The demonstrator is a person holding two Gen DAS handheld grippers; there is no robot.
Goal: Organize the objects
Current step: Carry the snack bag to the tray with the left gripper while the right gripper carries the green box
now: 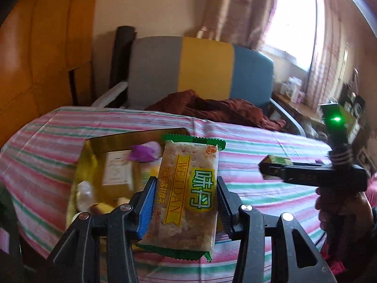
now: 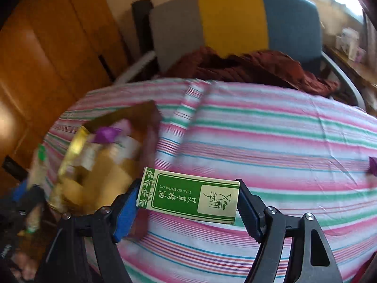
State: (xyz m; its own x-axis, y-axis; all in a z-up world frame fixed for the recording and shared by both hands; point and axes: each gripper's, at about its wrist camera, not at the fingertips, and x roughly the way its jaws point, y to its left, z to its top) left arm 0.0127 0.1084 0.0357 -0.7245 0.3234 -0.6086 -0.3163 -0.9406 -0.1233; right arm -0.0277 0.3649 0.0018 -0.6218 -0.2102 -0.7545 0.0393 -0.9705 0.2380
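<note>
My left gripper (image 1: 186, 200) is shut on a cracker packet (image 1: 186, 195) with green ends and yellow label, held upright above the striped table beside a gold box (image 1: 99, 146). The box holds a cream carton (image 1: 116, 172), purple wrapper (image 1: 143, 153) and several small snacks. My right gripper (image 2: 188, 202) is shut on a green and cream essential oil box (image 2: 188, 198), held crosswise above the cloth to the right of the gold box (image 2: 113, 165). The right gripper with its box also shows in the left wrist view (image 1: 273, 167).
A pink, green and white striped cloth (image 2: 271, 141) covers the table. A grey, yellow and blue chair (image 1: 200, 68) with a rust-red garment (image 1: 219, 110) stands behind it. A purple item (image 2: 372, 164) lies at the right edge. Orange cabinets (image 1: 42, 47) are to the left.
</note>
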